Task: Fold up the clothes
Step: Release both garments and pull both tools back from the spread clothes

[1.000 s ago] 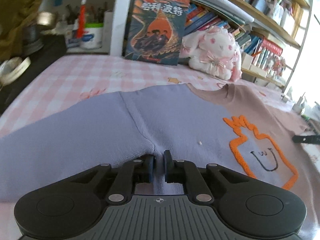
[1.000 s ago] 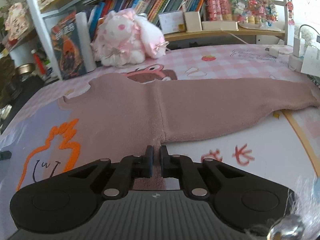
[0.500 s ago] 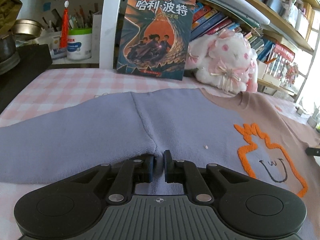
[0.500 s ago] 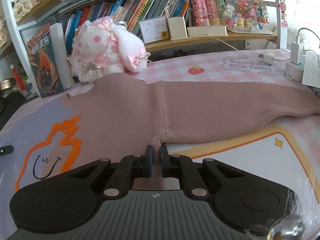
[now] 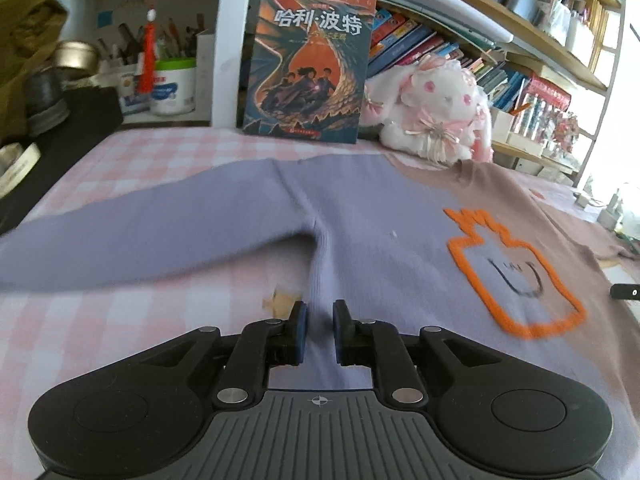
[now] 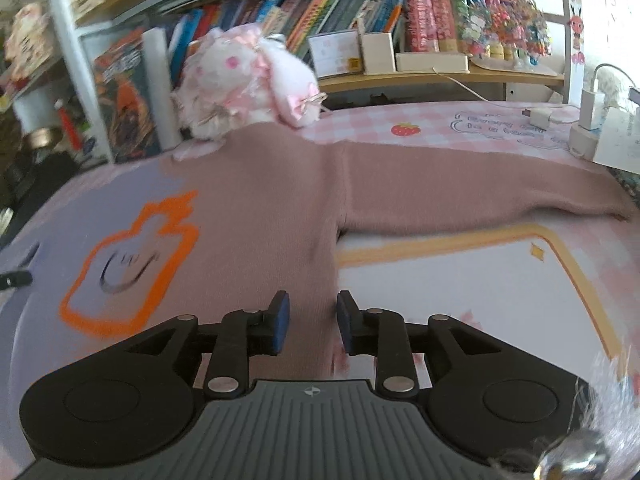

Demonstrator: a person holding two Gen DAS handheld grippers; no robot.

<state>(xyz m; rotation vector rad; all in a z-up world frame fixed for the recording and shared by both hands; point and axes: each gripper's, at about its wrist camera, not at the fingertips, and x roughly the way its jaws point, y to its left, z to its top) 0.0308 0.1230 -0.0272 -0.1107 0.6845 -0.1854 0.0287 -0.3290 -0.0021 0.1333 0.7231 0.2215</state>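
Note:
A two-colour sweater lies flat on the table, with a lilac half (image 5: 360, 216), a dusty-pink half (image 6: 264, 208) and an orange outline motif (image 5: 516, 280) on the chest. Its lilac sleeve (image 5: 140, 236) stretches left and its pink sleeve (image 6: 460, 196) stretches right. My left gripper (image 5: 319, 330) is at the lilac side edge, below the armpit. Its jaws are opening, and a ridge of fabric lies loose between them. My right gripper (image 6: 309, 322) straddles the pink side edge. Its jaws are also opening and stand clear of the cloth.
A pink checked cloth (image 5: 120, 320) covers the table. At the back stand a large book (image 5: 308, 68), a white plush rabbit (image 6: 240, 80) and shelves of books (image 6: 360, 12). A charger with cables (image 6: 584, 120) sits at the far right and a white jar (image 5: 172, 84) at the far left.
Both pairs of jaws were shut on the sweater at the armpits and have now parted. Both grippers have drawn back along the side edges, so the armpits lie farther ahead.

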